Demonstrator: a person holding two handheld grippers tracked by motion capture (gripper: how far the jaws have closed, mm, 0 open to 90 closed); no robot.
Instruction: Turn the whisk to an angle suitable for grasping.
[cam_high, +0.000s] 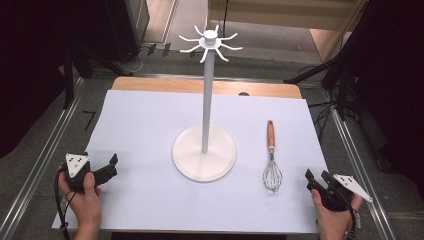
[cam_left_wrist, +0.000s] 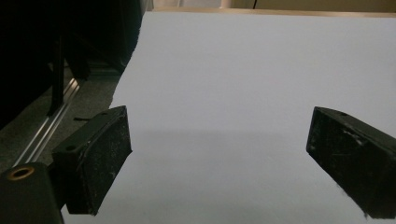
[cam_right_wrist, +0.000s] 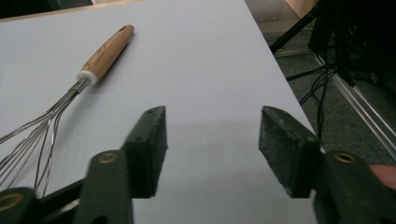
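Whisk (cam_high: 271, 160) lies flat on the white sheet (cam_high: 150, 200), right of the stand (cam_high: 204, 150), wooden handle pointing away. Right gripper (cam_high: 316, 176) hovers just beside its wire end, jaws part open, empty; left gripper (cam_high: 111, 162) sits well apart at the sheet's left edge, jaws wide, nothing btwn them. Best approach, prob. — swing right jaws over the handle, not the springy wires, and close square across it. In the right gripper view the wire head is cut off.

Lab: rail-framed table (cam_high: 45, 150), black curtains (cam_high: 30, 60)
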